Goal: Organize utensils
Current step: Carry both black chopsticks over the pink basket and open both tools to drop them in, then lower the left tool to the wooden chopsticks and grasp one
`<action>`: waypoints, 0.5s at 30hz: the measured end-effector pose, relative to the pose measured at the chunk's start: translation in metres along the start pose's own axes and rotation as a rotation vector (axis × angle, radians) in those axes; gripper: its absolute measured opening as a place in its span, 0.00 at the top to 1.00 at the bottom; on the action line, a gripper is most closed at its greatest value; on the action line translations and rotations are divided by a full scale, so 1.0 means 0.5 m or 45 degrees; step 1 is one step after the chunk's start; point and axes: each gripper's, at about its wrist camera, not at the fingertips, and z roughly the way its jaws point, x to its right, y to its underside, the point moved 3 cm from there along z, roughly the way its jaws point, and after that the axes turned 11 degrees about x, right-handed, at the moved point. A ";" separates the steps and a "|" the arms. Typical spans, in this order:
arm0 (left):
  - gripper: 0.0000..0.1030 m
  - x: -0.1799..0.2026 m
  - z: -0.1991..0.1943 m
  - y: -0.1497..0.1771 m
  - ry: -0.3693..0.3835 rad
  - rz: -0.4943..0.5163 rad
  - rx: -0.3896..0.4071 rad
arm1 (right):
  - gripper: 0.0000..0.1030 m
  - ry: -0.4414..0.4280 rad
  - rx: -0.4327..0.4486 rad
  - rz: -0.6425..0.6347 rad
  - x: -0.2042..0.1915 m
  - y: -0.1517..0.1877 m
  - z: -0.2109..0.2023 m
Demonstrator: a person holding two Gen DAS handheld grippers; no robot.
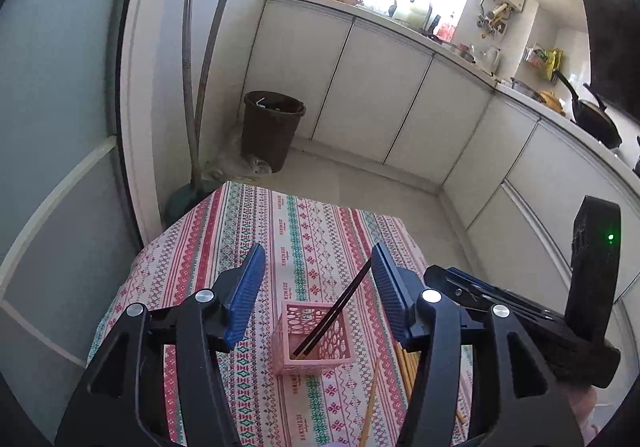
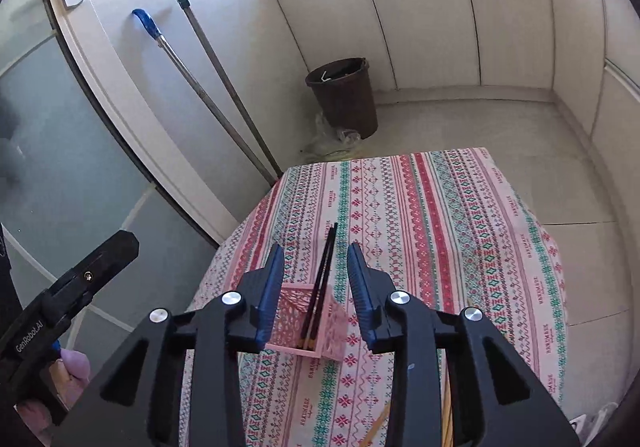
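A pink lattice basket [image 1: 312, 339] stands on the patterned tablecloth [image 1: 304, 231]; it also shows in the right wrist view [image 2: 308, 323]. A pair of dark chopsticks [image 1: 334, 317] leans in it, tips up to the right; they also show in the right wrist view [image 2: 320, 287]. My left gripper [image 1: 318, 261] is open and empty above the basket. My right gripper [image 2: 316, 261] is open, its jaws on either side of the chopsticks without touching. Light wooden chopsticks [image 1: 406, 361] lie on the cloth right of the basket, partly hidden by the gripper.
One loose wooden chopstick [image 1: 370, 407] lies near the front edge. A brown waste bin [image 1: 272, 127] stands on the floor beyond the table. Two mop handles [image 1: 200, 59] lean on the wall at left. White cabinets [image 1: 400, 99] run along the back and right.
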 end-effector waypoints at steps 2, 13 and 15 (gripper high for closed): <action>0.43 0.009 0.002 0.012 -0.024 0.038 -0.008 | 0.50 0.045 0.018 -0.039 0.002 0.010 -0.013; 0.08 0.025 0.018 0.090 -0.055 0.027 -0.132 | 0.13 0.420 0.048 0.077 0.140 0.079 -0.083; 0.07 0.036 0.026 0.116 -0.027 0.009 -0.207 | 0.13 0.480 0.007 0.134 0.188 0.100 -0.091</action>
